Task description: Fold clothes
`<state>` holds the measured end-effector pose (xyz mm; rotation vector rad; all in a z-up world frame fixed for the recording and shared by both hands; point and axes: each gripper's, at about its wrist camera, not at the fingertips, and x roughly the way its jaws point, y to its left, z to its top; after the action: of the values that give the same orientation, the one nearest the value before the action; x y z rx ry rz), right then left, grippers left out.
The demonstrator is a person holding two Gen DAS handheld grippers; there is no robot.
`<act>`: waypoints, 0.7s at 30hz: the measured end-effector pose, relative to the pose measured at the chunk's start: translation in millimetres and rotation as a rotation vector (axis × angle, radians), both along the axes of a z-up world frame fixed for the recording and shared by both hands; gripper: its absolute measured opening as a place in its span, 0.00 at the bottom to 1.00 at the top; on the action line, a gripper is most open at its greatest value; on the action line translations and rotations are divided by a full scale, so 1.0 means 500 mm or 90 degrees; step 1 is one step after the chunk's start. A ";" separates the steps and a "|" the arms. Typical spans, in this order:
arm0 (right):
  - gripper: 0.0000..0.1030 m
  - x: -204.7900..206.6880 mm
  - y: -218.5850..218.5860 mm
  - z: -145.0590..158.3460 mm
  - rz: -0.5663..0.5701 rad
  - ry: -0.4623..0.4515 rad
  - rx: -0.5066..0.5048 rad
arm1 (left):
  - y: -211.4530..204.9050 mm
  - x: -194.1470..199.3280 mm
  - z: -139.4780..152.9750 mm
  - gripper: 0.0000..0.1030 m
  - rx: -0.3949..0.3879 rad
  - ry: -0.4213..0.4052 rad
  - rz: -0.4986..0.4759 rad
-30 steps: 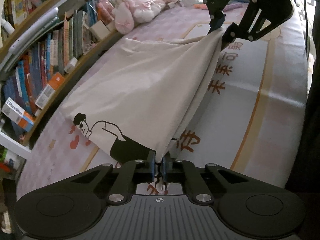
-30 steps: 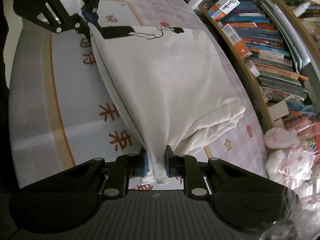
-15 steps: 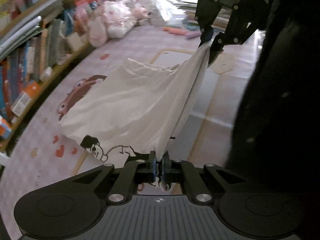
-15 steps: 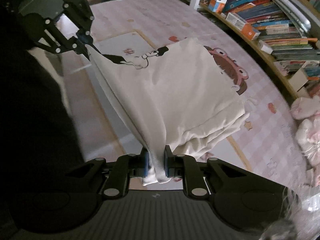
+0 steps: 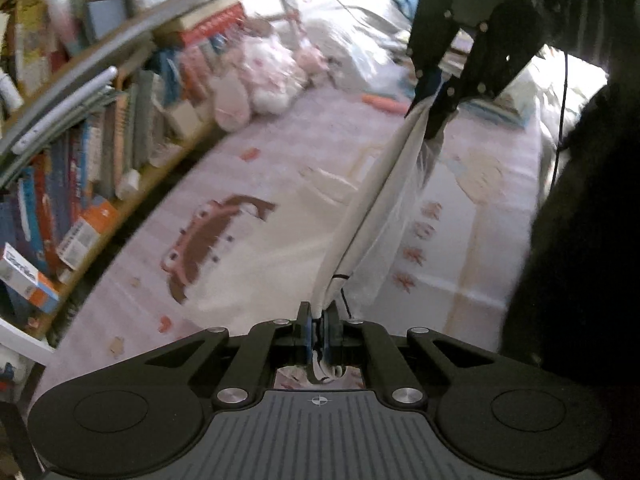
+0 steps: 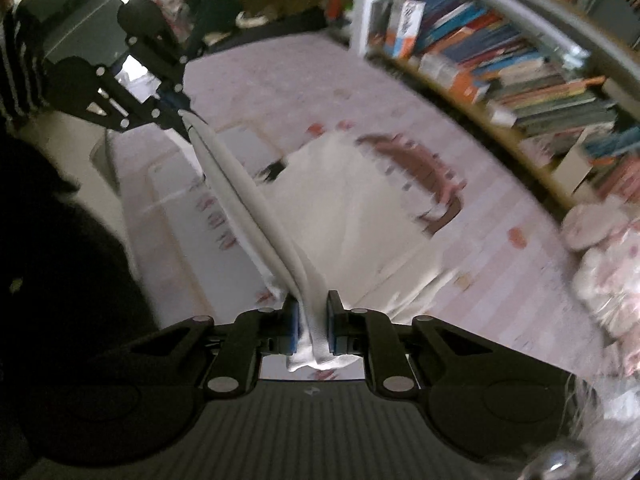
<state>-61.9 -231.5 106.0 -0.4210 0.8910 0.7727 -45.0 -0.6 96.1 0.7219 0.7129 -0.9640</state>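
Two grippers shared one garment between them, a cream T-shirt point(image 6: 360, 220) with a black cartoon print, stretched taut from one pair of jaws to the other above a pink play mat point(image 5: 280, 140). The left gripper point(image 5: 319, 334) had its jaws all but closed on one end of the doubled edge, a scrap of printed cloth poking out behind the pads. The right gripper point(image 6: 312, 330) was clamped on a thicker bunch of the same edge, so its jaws stood a little further apart, with the fabric pressed between the blue pads. In the right wrist view the rest of the shirt draped down from that held edge, and its lower part lay spread on the mat, over a brown cartoon car point(image 5: 208, 236) printed there.

The step in hand looked to me like lifting the shirt clear by one edge, ready to lay it over into a fold. Doing it well would mean keeping both ends at the same height and the edge tight, so the hanging cloth falls flat rather than twisting. The grip on the right was bulky, and I judged a layer could slip out if the pull grew uneven. The bookshelf point(image 6: 520, 68) ran close along one side and pink plush toys point(image 5: 264, 80) sat near the mat's far end, so the swing should stay over open mat.
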 end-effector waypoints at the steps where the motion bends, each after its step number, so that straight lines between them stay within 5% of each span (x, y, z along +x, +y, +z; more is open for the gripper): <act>1: 0.12 0.016 -0.003 0.003 -0.002 -0.003 0.002 | -0.001 0.013 0.006 0.04 -0.004 0.001 0.004; 21: 0.12 0.241 -0.025 -0.081 -0.038 0.044 0.004 | -0.025 0.240 -0.061 0.06 -0.011 0.071 0.059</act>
<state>58.9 -244.1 65.5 -0.3622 0.9615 0.7379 74.9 -13.2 65.8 0.6184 0.8281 -0.9291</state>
